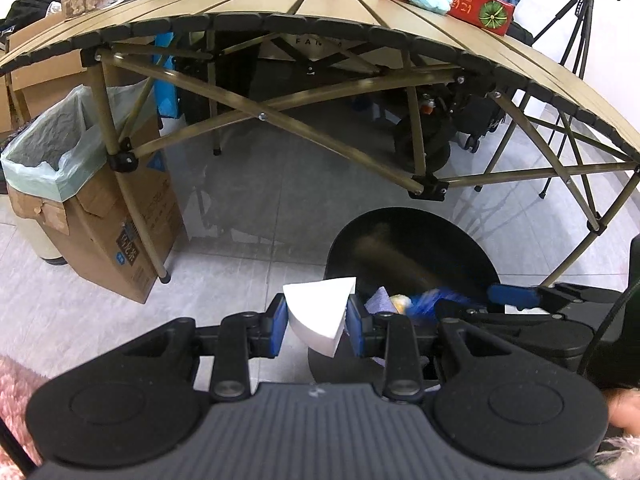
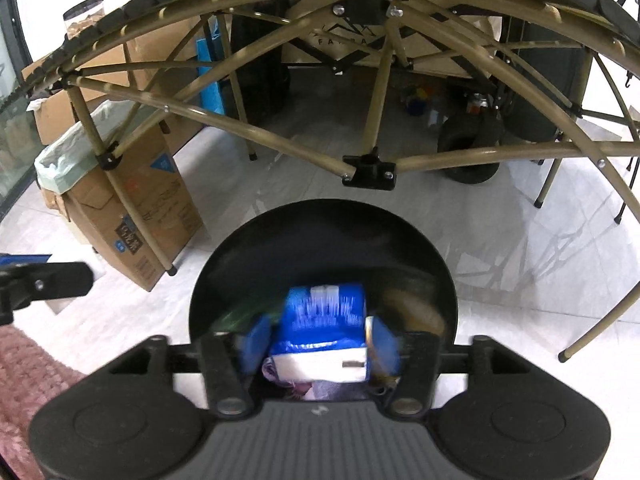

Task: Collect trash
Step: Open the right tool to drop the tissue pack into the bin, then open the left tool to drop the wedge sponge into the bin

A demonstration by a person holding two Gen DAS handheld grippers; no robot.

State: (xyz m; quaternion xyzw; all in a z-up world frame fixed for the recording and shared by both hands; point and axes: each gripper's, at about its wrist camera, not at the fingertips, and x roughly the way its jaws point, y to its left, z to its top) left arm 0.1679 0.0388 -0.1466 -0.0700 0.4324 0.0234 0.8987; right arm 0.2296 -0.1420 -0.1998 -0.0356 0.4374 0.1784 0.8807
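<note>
Scene: a black bin [image 2: 320, 240] stands on the pale tiled floor, near a folding table's front edge.
Left gripper [image 1: 316, 322]: clenched on a white foam wedge [image 1: 318, 318], pads pressing its two sides.
Wedge position: held in the air just left of the bin's rim, not yet over the opening.
Wedge handling: likely very light, stiff and crumbly; a gentle squeeze on its flat faces should do, and it could dent.
Right gripper [image 2: 320, 340]: released, jaws spread above the bin mouth.
Blue packet [image 2: 324, 332]: blurred, between the open pads and apparently dropping into the bin onto other scraps.
Packet handling: looks soft, light and slick; best pinched across its narrow width.
Pose: both grippers tilt steeply down, side by side, the right one over the bin and the left beside it.
Further bin: a lined cardboard box [image 1: 100, 216] stands far left by a table leg.
</note>
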